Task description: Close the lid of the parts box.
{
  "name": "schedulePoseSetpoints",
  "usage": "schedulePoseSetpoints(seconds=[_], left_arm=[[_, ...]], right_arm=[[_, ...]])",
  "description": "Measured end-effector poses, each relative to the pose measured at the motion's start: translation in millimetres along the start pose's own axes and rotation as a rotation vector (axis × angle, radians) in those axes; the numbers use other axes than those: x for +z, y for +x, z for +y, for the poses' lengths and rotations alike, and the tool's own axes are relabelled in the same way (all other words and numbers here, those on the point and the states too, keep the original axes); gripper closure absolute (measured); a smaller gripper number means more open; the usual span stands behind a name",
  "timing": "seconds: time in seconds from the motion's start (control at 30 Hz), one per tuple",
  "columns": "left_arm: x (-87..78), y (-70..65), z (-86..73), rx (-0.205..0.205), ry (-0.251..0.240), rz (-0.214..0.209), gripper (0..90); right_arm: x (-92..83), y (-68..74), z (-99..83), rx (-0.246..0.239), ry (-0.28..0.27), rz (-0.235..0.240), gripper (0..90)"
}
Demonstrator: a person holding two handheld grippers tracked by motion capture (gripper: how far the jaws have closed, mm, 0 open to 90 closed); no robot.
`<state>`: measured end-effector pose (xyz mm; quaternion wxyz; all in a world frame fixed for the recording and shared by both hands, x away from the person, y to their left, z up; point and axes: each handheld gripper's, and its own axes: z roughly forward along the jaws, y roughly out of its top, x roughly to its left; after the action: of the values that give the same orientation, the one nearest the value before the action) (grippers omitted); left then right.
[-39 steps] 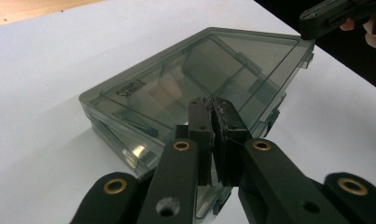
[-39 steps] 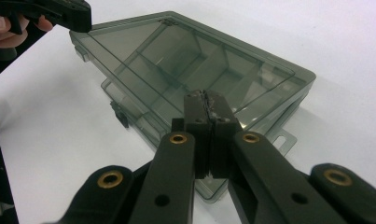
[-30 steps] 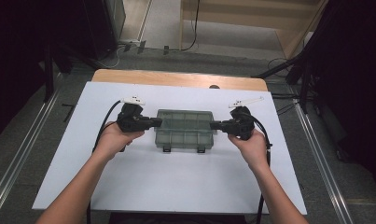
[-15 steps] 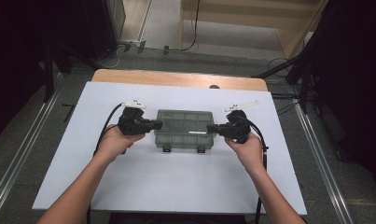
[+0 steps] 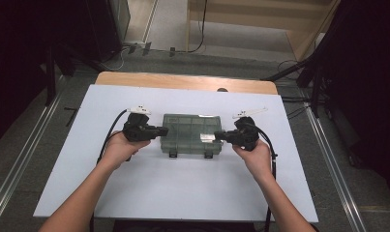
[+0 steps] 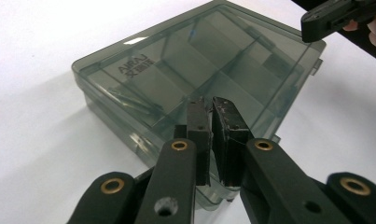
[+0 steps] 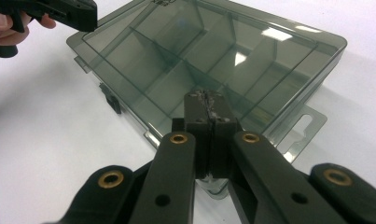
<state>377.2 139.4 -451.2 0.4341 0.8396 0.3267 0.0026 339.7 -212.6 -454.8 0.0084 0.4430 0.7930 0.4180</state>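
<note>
Change: right gripper (image 5: pixel 219 136) has drawn in toward the box since a second ago.
Box (image 5: pixel 190 134): lid down, between both grippers' tips, on the white table (image 5: pixel 183 193).
Left gripper (image 5: pixel 166 130): jaws closed, empty, at box's left end.
Right gripper: jaws closed, empty, at box's right end.

Count at this frame: one smoky-clear compartment box (image 5: pixel 191 134) on the counter (image 5: pixel 183 193), sitting near the middle, a bit toward the far edge. One lid on it, down. Two small latches (image 5: pixel 173 154) on the box's near side. One hang tab (image 7: pixel 303 128) at one end. Inside, dividers made roughly ten compartments; exact number hard to read through the tinted lid. One white label patch (image 5: pixel 208 137) on the box. Two claws: left claw (image 5: pixel 164 130) at the box's left end, right claw (image 5: pixel 219 137) at its right end, two black jaws each. Two hands, two trailing cables. One white sheet over one wooden counter.
</note>
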Motion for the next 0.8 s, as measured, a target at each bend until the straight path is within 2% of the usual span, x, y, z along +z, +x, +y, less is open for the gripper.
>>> schedulePoseSetpoints(seconds=[0.2, 0.8], left_arm=[[4.8, 3.5, -3.2, -0.010, 0.009, 0.002, 85.6], [13.0, 3.6, -7.6, 0.024, 0.041, -0.025, 85.6]], right_arm=[[5.4, -4.2, -2.4, 0.013, 0.011, -0.002, 90.0], [14.2, -13.5, -4.3, 0.031, 0.039, -0.001, 89.8]])
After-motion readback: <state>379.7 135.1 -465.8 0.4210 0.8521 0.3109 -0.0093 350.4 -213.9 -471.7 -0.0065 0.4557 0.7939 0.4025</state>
